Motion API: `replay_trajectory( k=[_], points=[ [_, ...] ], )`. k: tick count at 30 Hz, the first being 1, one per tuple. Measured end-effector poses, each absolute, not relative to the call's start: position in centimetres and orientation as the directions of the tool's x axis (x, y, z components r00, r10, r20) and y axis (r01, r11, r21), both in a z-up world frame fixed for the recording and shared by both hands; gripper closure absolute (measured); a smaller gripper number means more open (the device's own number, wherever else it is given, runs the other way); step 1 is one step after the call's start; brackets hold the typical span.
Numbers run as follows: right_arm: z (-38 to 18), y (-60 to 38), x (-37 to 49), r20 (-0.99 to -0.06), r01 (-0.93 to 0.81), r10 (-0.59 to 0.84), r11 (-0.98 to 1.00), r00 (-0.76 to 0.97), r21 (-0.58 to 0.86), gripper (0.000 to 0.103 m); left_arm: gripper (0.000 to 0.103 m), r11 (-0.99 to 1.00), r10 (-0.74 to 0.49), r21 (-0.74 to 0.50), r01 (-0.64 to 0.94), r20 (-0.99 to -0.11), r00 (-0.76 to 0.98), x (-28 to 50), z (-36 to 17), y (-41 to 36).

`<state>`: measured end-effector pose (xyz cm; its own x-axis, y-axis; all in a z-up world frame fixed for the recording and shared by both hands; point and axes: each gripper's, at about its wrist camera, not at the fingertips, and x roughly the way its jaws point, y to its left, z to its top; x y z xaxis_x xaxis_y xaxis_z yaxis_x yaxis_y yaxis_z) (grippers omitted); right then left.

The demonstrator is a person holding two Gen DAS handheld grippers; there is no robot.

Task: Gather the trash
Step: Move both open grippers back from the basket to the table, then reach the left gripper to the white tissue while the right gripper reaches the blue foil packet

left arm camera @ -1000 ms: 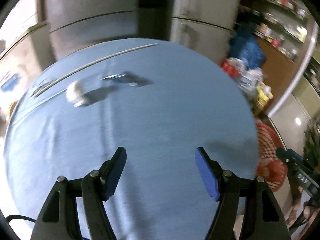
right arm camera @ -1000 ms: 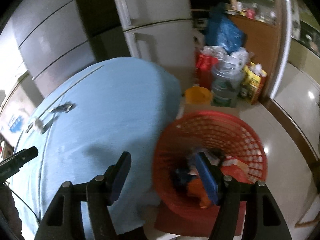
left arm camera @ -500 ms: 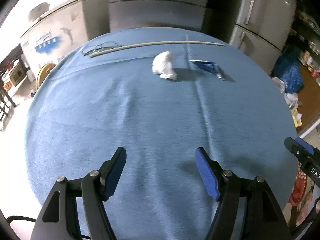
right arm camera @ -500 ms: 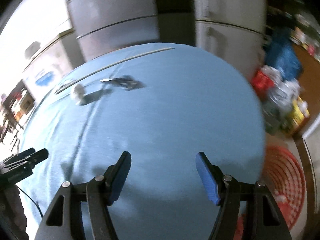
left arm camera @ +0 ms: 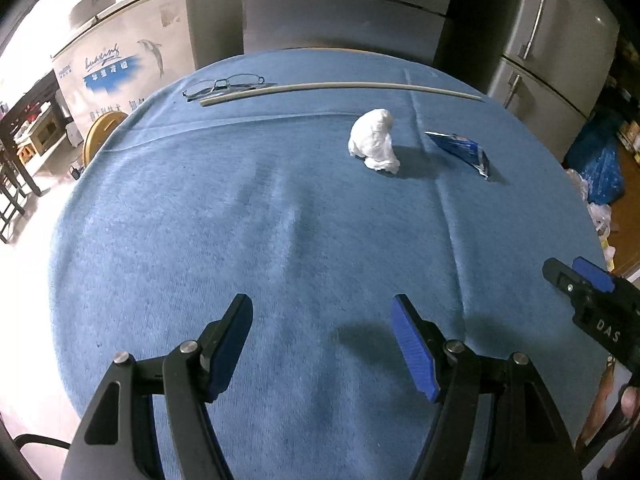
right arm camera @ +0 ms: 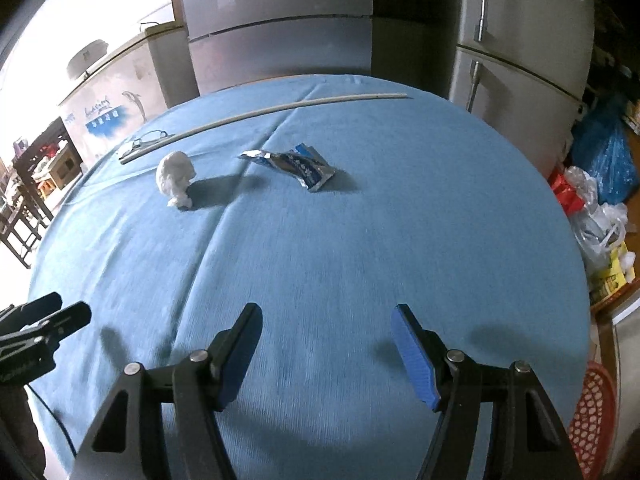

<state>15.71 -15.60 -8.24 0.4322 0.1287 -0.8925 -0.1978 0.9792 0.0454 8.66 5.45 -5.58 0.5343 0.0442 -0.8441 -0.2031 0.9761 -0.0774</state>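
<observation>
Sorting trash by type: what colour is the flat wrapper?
Blue with silver edges: wrapper, clearest in the right wrist view.

Plain blue tablecloth (left arm camera: 256,240); white crumpled tissue (left arm camera: 374,145); blue wrapper (right arm camera: 298,166) with white print and silvery edge. Red lattice basket (right arm camera: 596,412); pale cream stick (left arm camera: 340,88). Black grippers, blue pads (left arm camera: 412,348).

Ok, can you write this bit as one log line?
left gripper: open, empty | right gripper: open, empty | tissue, wrapper: on table
</observation>
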Motion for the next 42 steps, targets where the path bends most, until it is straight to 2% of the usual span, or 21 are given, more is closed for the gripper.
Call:
replay_trajectory(
  k=[15, 19, 21, 22, 23, 24, 26, 35, 41, 42],
  points=[
    [-11.1, -9.3, 24.7, -0.878, -0.339, 0.113, 0.939, 0.466, -0.059, 0.032, 0.031, 0.973, 0.061, -0.065, -0.223, -0.856, 0.514, 10.5, -6.7, 6.5],
    [-12.7, -7.5, 27.6, -0.877, -0.355, 0.061, 0.926, 0.477, -0.129, 0.032, 0.031, 0.971, 0.06, -0.072, -0.227, -0.848, 0.527, 12.0, -6.1, 6.7],
    [-13.7, -7.4, 28.8, -0.895, -0.36, 0.069, 0.927, 0.441, -0.106, 0.033, 0.031, 0.971, 0.057, -0.079, -0.225, -0.84, 0.54, 13.0, -5.7, 6.7],
    [-13.7, -7.6, 29.0, -0.89, -0.351, 0.081, 0.932, 0.449, -0.092, 0.037, 0.031, 0.972, 0.055, -0.081, -0.222, -0.836, 0.546, 13.4, -5.6, 6.7],
    [-13.7, -8.0, 29.4, -0.891, -0.33, 0.078, 0.94, 0.448, -0.084, 0.061, 0.031, 0.972, 0.056, -0.082, -0.221, -0.83, 0.555, 14.0, -5.5, 6.6],
    [-13.6, -8.6, 29.7, -0.898, -0.317, 0.106, 0.948, 0.428, -0.039, 0.069, 0.031, 0.972, 0.056, -0.083, -0.221, -0.827, 0.559, 14.5, -5.4, 6.5],
    [-13.4, -9.6, 29.7, -0.901, -0.294, 0.13, 0.956, 0.415, 0.002, 0.075, 0.031, 0.971, 0.04, -0.103, -0.218, -0.822, 0.567, 15.9, -5.4, 6.4],
    [-11.4, -15.4, 26.0, -0.882, -0.16, 0.216, 0.974, 0.42, 0.163, 0.078, 0.031, 0.975, 0.038, -0.099, -0.201, -0.81, 0.585, 22.5, -6.5, 4.7],
    [-10.5, -17.5, 22.9, -0.874, -0.117, 0.25, 0.968, 0.416, 0.221, 0.078, 0.03, 0.973, 0.061, -0.071, -0.221, -0.841, 0.538, 25.4, -8.2, 4.4],
    [-10.5, -17.7, 22.6, -0.875, -0.116, 0.249, 0.968, 0.414, 0.221, 0.078, 0.047, 0.973, 0.075, -0.06, -0.222, -0.828, 0.555, 25.4, -8.1, 4.3]
  ],
)
